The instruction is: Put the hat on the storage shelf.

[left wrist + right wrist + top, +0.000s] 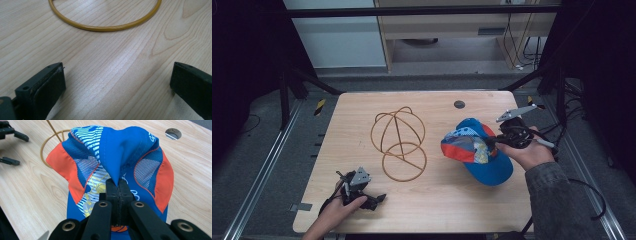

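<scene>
Cap pinched in my right jaws, left jaws wide over bare wood

Nearest me, my left gripper (362, 196) sits low at the front left of the wooden table (437, 200), my hand wrapped around its back. Its jaws stand spread well apart with nothing between them but bare wood grain. Just ahead of them, in the left gripper view, curves the round base ring of a gold wire stand (105, 27), lying flat on the table and not touching my jaws.

Farther out on my right, my right gripper (492, 142) is clamped tight on a fold of blue fabric at the crown of a cap (479, 152). The right gripper view shows the jaws pressed together with the cloth bunched up between them. The cap (112, 152) is blue with orange side panels, mesh patches and a striped printed section; it lies right of the table's middle, near the wire stand (399, 142) but apart from it.

That stand rises at the centre of the table as a dome of wire hoops above its ring. Beyond it, near the far edge, is a small dark round hole (459, 104) in the tabletop.
</scene>
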`<state>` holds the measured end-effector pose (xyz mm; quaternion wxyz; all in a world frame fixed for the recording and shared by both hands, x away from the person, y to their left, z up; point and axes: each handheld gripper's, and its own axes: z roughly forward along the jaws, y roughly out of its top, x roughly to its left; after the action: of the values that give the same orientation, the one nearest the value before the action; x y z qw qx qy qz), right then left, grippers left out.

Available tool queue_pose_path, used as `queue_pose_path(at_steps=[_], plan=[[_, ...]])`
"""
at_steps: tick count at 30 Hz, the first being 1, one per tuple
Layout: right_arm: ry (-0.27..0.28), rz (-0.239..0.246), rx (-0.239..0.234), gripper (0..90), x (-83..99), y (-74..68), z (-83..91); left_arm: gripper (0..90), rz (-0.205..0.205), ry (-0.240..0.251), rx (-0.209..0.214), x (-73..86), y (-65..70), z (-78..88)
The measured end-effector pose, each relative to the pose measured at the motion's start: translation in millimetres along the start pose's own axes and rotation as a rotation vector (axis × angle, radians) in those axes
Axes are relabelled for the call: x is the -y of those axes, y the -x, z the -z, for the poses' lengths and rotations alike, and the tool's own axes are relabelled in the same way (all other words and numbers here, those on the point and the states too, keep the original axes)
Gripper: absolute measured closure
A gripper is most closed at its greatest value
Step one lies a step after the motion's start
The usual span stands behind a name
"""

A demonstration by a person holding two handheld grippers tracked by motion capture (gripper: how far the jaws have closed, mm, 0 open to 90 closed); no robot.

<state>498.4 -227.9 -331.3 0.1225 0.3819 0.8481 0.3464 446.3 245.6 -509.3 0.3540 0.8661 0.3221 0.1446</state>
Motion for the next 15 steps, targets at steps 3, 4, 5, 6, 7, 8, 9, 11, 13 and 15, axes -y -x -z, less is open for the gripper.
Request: queue_pose_path(at_steps=[3, 4, 5, 6, 7, 8, 9, 11, 13, 15], plan=[[0.023, -0.005, -0.013, 90.0, -0.6, 2.2, 2.4, 0.0, 0.0, 0.0, 0.0, 0.0, 0.0, 0.0], [0.029, -0.008, -0.017, 90.0, -0.9, 2.9, 3.7, 0.0, 0.0, 0.0, 0.0, 0.0, -0.1, 0.0], [0.037, -0.011, -0.018, 90.0, -1.4, 3.5, 4.9, 0.0, 0.0, 0.0, 0.001, 0.0, -0.1, 0.0], [0.045, -0.009, -0.016, 90.0, -2.1, 4.2, 6.5, 0.0, 0.0, 0.0, 0.001, 0.0, -0.2, 0.1], [0.051, -0.013, -0.014, 90.0, -3.0, 4.4, 8.5, 0.0, 0.001, 0.0, 0.001, 0.0, -0.1, 0.0], [0.054, 0.0, -0.011, 90.0, -4.1, 5.2, 10.9, 0.0, 0.0, 0.0, 0.001, 0.0, -0.2, 0.0], [0.055, -0.003, -0.007, 90.0, -5.6, 4.9, 13.3, 0.0, 0.001, 0.0, 0.001, 0.0, -0.1, 0.0], [0.064, 0.004, -0.002, 90.0, -8.9, 5.3, 18.3, 0.0, 0.001, 0.0, 0.001, 0.0, -0.1, 0.0], [0.075, 0.005, 0.004, 90.0, -12.1, 5.1, 22.7, 0.0, 0.001, 0.001, 0.001, 0.0, -0.1, 0.0], [0.082, 0.008, 0.01, 90.0, -14.9, 3.4, 26.4, 0.0, 0.001, 0.0, 0.001, 0.0, -0.2, 0.0]])
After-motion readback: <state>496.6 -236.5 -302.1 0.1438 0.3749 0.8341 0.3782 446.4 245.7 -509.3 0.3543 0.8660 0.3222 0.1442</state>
